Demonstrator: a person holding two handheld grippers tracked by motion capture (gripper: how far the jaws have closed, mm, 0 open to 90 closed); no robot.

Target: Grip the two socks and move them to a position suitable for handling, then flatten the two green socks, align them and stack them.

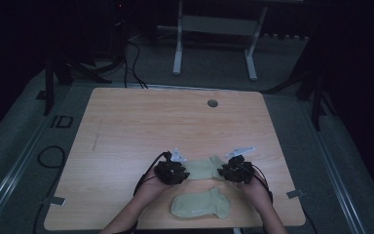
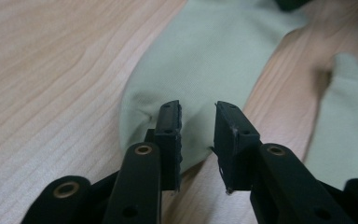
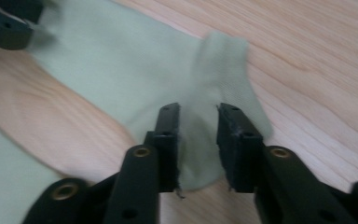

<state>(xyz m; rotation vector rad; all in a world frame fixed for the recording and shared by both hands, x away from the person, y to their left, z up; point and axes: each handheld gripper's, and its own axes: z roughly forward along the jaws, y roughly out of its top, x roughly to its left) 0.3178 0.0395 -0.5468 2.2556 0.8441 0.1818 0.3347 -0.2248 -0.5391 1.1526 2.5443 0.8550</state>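
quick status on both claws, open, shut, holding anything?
Left claw: open, pads apart over one end of the far sock.
Right claw: open, pads apart over that sock's other end.

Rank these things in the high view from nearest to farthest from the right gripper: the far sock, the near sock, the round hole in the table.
1. Far sock: its end lies at the right gripper, on its left side.
2. Near sock: lower left, toward the person.
3. Round hole: far up the table, near its back edge.
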